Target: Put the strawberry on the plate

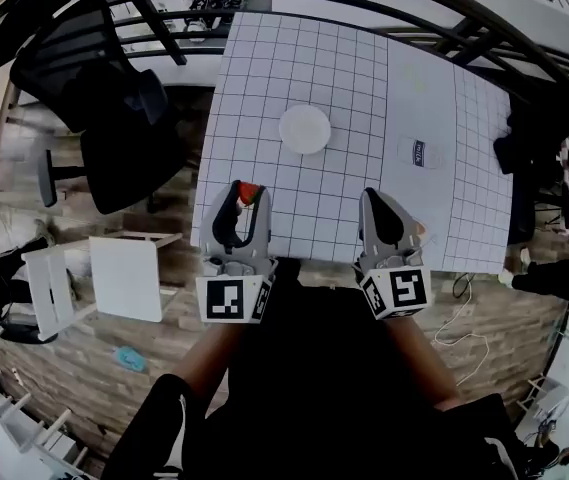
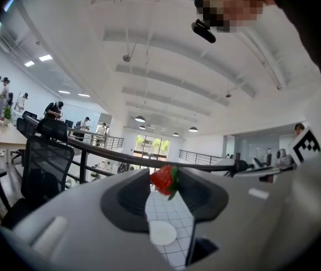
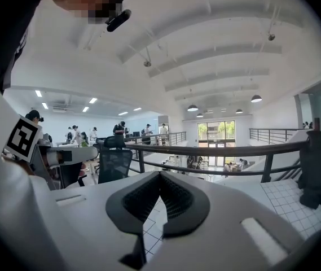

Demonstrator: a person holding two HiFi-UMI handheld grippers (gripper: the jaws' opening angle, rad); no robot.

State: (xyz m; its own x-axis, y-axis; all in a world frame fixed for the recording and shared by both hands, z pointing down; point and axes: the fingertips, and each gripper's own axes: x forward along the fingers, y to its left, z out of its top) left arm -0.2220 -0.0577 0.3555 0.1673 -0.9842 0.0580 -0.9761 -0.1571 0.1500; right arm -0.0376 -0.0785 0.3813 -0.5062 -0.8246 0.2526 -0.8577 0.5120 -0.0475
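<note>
A red strawberry (image 1: 249, 192) with green leaves is pinched at the tips of my left gripper (image 1: 248, 200), which hovers over the near edge of the white gridded table (image 1: 344, 68). In the left gripper view the strawberry (image 2: 165, 180) sits between the dark pads, tips up, with the round white plate (image 2: 163, 232) showing below through the gap. The plate (image 1: 305, 128) lies on the table's middle, further out and slightly right of the left gripper. My right gripper (image 1: 373, 198) rests at the near edge, to the right, its pads (image 3: 174, 196) closed together on nothing.
A small clear packet with a dark label (image 1: 419, 153) lies on the table right of the plate. A black office chair (image 1: 99, 98) and a white side table (image 1: 124, 276) stand on the floor left of the table. A dark railing (image 3: 216, 149) runs behind.
</note>
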